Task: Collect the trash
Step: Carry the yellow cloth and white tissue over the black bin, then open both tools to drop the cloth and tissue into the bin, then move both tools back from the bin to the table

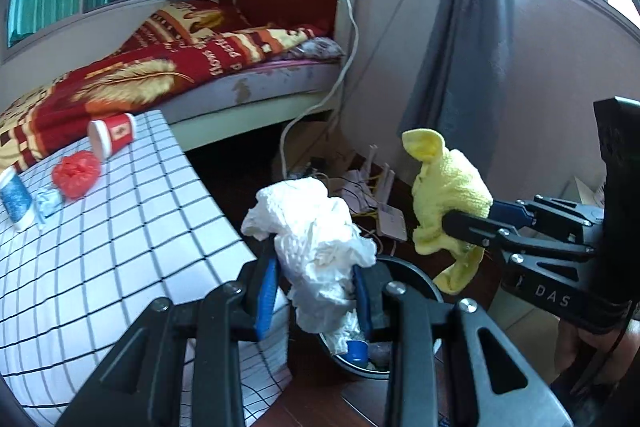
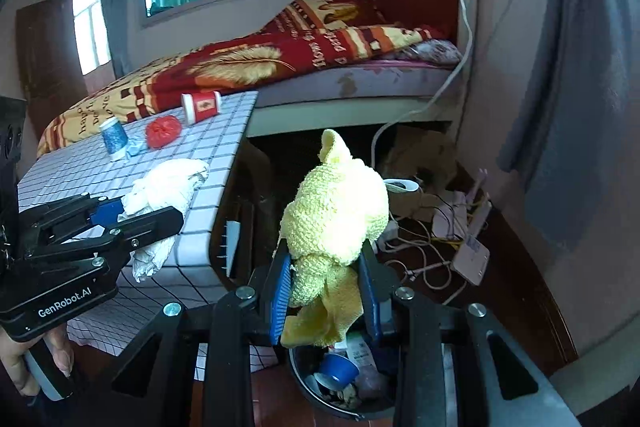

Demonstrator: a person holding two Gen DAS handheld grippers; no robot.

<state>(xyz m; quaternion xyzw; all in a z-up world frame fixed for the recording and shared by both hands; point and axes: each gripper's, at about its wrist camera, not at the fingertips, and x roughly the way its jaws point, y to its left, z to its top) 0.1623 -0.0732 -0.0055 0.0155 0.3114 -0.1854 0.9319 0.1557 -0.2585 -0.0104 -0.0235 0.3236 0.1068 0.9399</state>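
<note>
My left gripper (image 1: 316, 287) is shut on a crumpled white paper wad (image 1: 316, 239), held over the round black trash bin (image 1: 416, 275) on the floor. My right gripper (image 2: 326, 291) is shut on a yellow towel cloth (image 2: 336, 215), held above the same bin (image 2: 340, 383), which holds a blue cup and other trash. In the right wrist view the left gripper (image 2: 152, 223) and its paper wad (image 2: 168, 187) show at left. On the checked table (image 1: 120, 227) lie a red paper cup (image 1: 112, 137), a red crumpled bag (image 1: 76, 174) and a blue cup (image 1: 16, 199).
A bed (image 1: 192, 67) with a red patterned blanket stands behind the table. Cables, a white router (image 2: 472, 255) and a power strip lie on the dark floor by the wall. A grey curtain (image 1: 460, 47) hangs at right.
</note>
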